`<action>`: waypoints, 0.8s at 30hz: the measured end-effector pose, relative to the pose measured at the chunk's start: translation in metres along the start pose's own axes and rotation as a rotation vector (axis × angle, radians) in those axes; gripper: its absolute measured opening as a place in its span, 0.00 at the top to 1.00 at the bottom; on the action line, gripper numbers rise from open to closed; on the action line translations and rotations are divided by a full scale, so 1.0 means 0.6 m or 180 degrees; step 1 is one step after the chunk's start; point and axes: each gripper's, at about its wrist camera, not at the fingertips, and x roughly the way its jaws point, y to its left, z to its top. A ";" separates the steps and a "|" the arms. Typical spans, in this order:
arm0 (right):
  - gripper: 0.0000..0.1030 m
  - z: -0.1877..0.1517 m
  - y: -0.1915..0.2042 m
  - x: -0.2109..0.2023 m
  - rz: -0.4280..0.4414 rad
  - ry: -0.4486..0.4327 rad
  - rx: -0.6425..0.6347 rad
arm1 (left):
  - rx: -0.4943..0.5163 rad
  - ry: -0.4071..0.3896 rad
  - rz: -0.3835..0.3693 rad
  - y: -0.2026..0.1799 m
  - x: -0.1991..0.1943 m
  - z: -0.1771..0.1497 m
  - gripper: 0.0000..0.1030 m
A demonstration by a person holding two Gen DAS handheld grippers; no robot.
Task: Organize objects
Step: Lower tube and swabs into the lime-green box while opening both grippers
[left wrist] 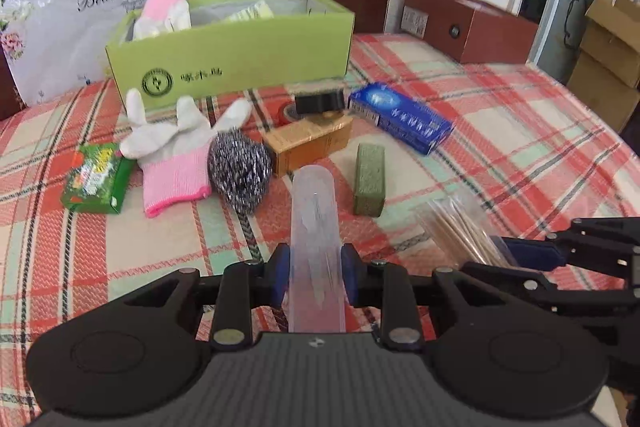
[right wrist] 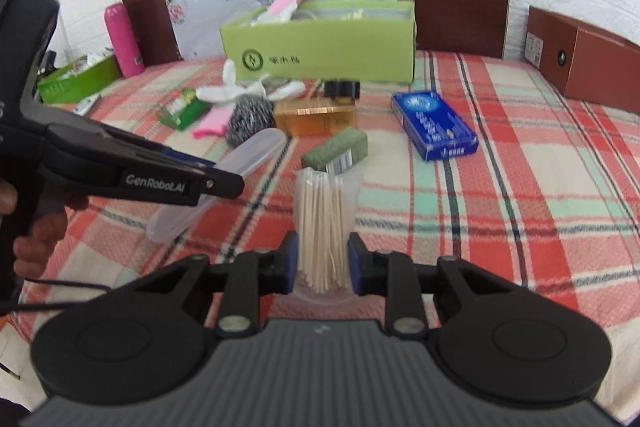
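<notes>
Left wrist view: left hand-held gripper (left wrist: 314, 277) clamped on clear case (left wrist: 316, 235); right hand-held gripper (right wrist: 322, 263) clamped on toothpick pack (right wrist: 324, 223). Both sit near side of green box (left wrist: 240, 47) on bed. Step: pickup. Next, carry both into box.

Your left gripper (left wrist: 316, 273): matte black linkage arms, blue pads on the fingertips (left wrist: 280, 277), silver round fasteners at the pivots, ribbed grey body plate between two black round housings. Your right gripper (right wrist: 323, 263): same build, same blue pads and silver fasteners. Seen side-on from the right wrist, the left unit's black finger carries white "GenRobot.AI" lettering; a thin black cable trails below your hand (right wrist: 34, 231) on its grip.
</notes>
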 end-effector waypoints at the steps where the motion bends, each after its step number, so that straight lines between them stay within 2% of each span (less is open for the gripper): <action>1: 0.76 0.009 0.001 -0.006 0.0016 -0.0052 0.0000 | -0.0017 -0.0062 -0.0025 0.002 -0.013 0.006 0.72; 8: 0.76 0.111 -0.013 -0.033 0.0182 -0.0472 -0.0009 | -0.0099 -0.0550 -0.0145 0.020 -0.085 0.098 0.72; 13: 0.76 0.208 -0.029 -0.027 0.0256 -0.0762 0.0008 | -0.0199 -0.0828 -0.0135 0.043 -0.096 0.192 0.72; 18: 0.76 0.299 -0.049 0.019 0.0078 -0.0897 0.0029 | -0.0360 -0.0888 -0.0118 0.068 -0.050 0.288 0.72; 24: 0.76 0.365 -0.090 0.122 -0.0099 -0.0884 0.0067 | -0.0486 -0.0805 -0.0028 0.092 0.052 0.368 0.72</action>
